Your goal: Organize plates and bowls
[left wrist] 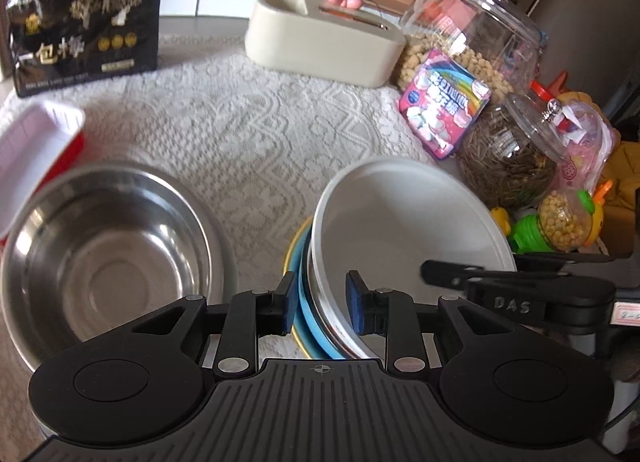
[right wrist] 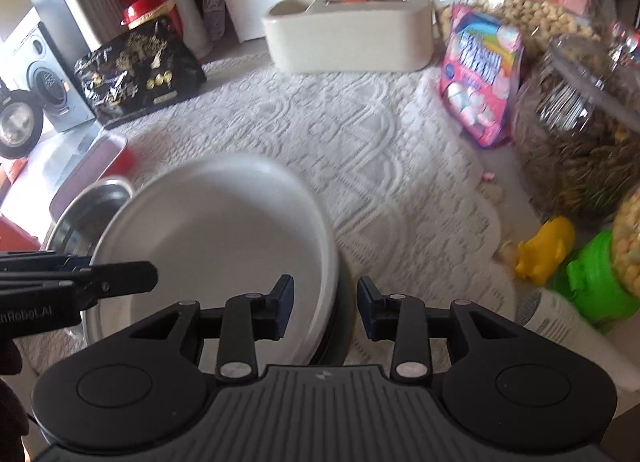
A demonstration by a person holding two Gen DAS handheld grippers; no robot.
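A white bowl [left wrist: 404,221] sits on top of a stack with a steel rim, a blue plate [left wrist: 306,302] and a yellow plate [left wrist: 290,254] under it. My left gripper [left wrist: 322,302] is open, its fingers on either side of the stack's left rim. My right gripper [right wrist: 325,308] is open, its fingers on either side of the white bowl's [right wrist: 224,229] right rim. An empty steel bowl [left wrist: 104,254] stands to the left of the stack, and its edge shows in the right wrist view [right wrist: 86,213].
A lace cloth [left wrist: 248,129] covers the table. A red and white tray [left wrist: 36,149] is at the left, a black bag [left wrist: 84,25] behind it. A cream box [left wrist: 324,41], glass jars [left wrist: 476,29], a pink candy pack [left wrist: 444,101] and toys [left wrist: 560,221] crowd the back and right.
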